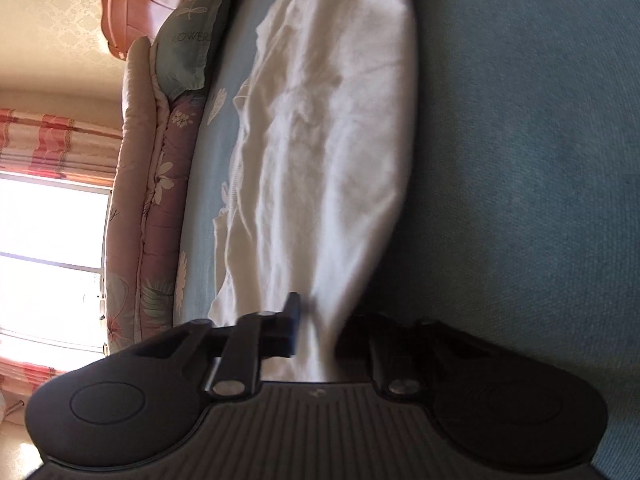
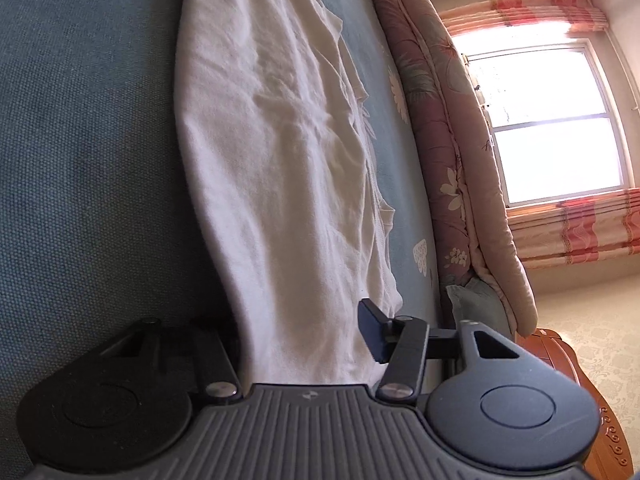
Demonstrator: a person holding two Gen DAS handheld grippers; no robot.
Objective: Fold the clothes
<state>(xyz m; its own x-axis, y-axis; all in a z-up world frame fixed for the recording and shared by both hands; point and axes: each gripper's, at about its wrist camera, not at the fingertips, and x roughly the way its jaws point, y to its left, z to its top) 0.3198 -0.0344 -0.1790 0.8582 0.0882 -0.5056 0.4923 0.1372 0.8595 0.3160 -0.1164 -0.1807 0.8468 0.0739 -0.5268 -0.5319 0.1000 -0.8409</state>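
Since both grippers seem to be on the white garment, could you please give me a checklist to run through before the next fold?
1. Left gripper gripping the white garment: ok, cloth runs between its fingers.
2. Right gripper gripping it: ok.
3. Garment stretched between grippers: ok, though wrinkled.
4. Hidden finger of each gripper: cannot tell, dark under the cloth.
5. Bed sheet beside the garment free for laying down: ok.
6. Quilt apart from the garment: ok.

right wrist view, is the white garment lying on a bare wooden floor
No, the white garment lies on a blue bedsheet, with a floral quilt rolled up alongside it.
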